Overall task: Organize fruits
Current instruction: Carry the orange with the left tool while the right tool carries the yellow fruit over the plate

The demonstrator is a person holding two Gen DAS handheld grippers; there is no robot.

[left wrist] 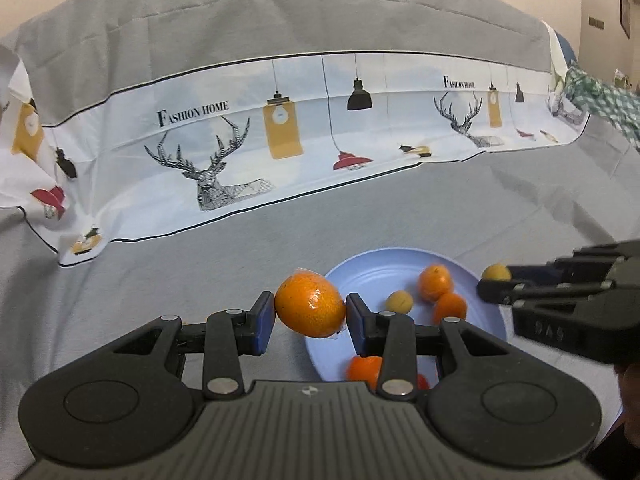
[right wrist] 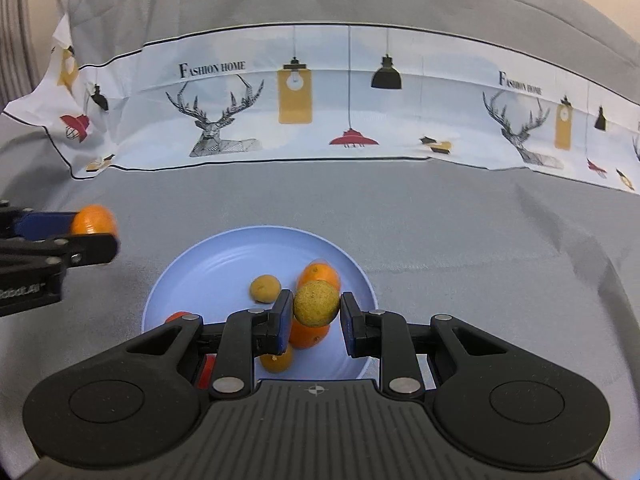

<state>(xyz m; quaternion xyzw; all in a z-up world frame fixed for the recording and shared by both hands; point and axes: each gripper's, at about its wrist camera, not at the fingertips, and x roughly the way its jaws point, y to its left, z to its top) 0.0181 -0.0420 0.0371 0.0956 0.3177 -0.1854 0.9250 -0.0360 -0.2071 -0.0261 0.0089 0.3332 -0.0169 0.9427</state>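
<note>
My left gripper (left wrist: 310,314) is shut on a large orange (left wrist: 310,306) in clear wrap, held just left of the light blue plate (left wrist: 372,264). Small oranges (left wrist: 435,282) and a yellow fruit (left wrist: 399,301) lie on the plate. My right gripper (right wrist: 316,308) is shut on a round yellow-green fruit (right wrist: 316,303), held over the plate (right wrist: 224,256) above several small oranges (right wrist: 308,334) and a yellow fruit (right wrist: 265,288). The right wrist view shows the left gripper (right wrist: 96,234) and its orange (right wrist: 95,218) at the left. In the left wrist view the right gripper (left wrist: 496,282) enters from the right.
A grey cloth (left wrist: 200,272) covers the surface under the plate. A white printed cloth with deer and lamps (left wrist: 248,152) hangs along the back. A green checked cloth (left wrist: 600,96) lies at the far right. A red object (right wrist: 206,368) sits at the plate's near left edge.
</note>
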